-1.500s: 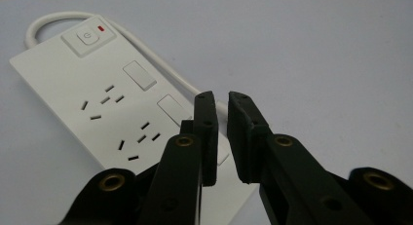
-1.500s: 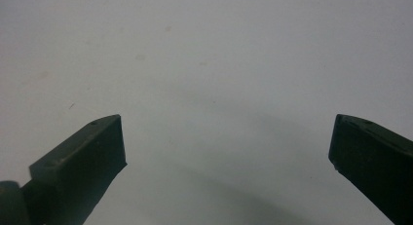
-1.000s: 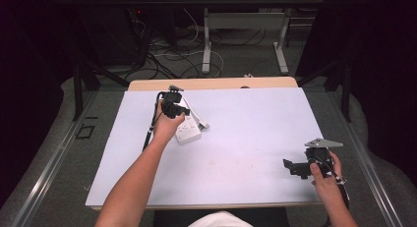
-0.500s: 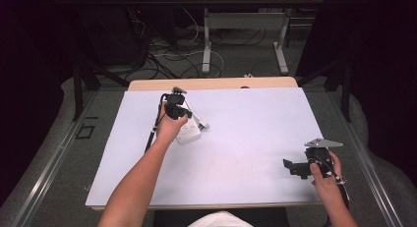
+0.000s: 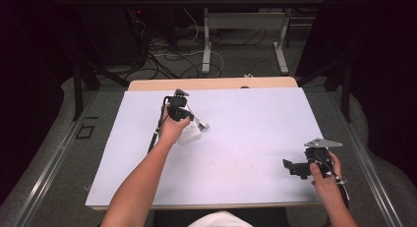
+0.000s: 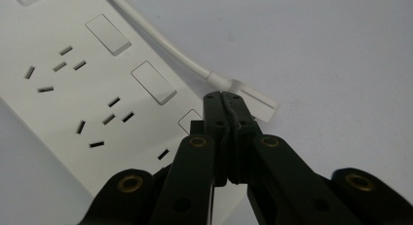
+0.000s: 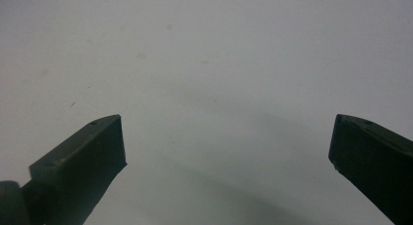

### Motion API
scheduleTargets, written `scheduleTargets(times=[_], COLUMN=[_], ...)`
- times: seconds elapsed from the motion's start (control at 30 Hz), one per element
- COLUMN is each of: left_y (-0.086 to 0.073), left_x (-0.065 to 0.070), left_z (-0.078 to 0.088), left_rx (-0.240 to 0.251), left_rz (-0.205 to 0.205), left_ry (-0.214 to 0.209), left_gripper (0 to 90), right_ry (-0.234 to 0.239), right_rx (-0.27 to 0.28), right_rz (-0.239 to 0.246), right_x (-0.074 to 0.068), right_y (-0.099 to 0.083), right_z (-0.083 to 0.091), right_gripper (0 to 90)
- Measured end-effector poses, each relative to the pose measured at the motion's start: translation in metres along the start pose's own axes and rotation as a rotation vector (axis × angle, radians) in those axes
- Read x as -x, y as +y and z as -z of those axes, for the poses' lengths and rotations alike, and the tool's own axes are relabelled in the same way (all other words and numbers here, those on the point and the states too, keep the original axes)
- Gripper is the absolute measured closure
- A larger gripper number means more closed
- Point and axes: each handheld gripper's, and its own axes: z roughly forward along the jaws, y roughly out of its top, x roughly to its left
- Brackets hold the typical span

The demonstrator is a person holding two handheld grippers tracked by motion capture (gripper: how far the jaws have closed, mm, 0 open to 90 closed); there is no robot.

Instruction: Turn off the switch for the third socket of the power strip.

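Observation:
A white power strip with several sockets and rocker switches lies on the white table. Its white cable runs along its edge. My left gripper is shut with nothing between its jaws. Its tips point down over the strip's edge, beside a switch and the cable's sleeve; whether they touch is unclear. In the high view the left gripper is held over the strip at the table's left middle. My right gripper is open over bare table, and sits at the front right in the high view.
A wooden table edge borders the far side of the white surface. Beyond it stand desk legs and floor cables. The right gripper's grey plate lies near the table's right edge.

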Motion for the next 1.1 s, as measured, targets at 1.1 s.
scheduleTargets(times=[1.1], left_y=[-0.005], left_x=[0.004], left_z=[-0.014], left_rx=[-0.072], left_rz=[-0.021], left_ry=[0.011], left_gripper=[90.0], right_ry=[0.000], right_rx=[-0.002], right_rz=[-0.003], right_x=[0.001], right_y=[0.000], right_z=[0.000], right_gripper=[0.0])
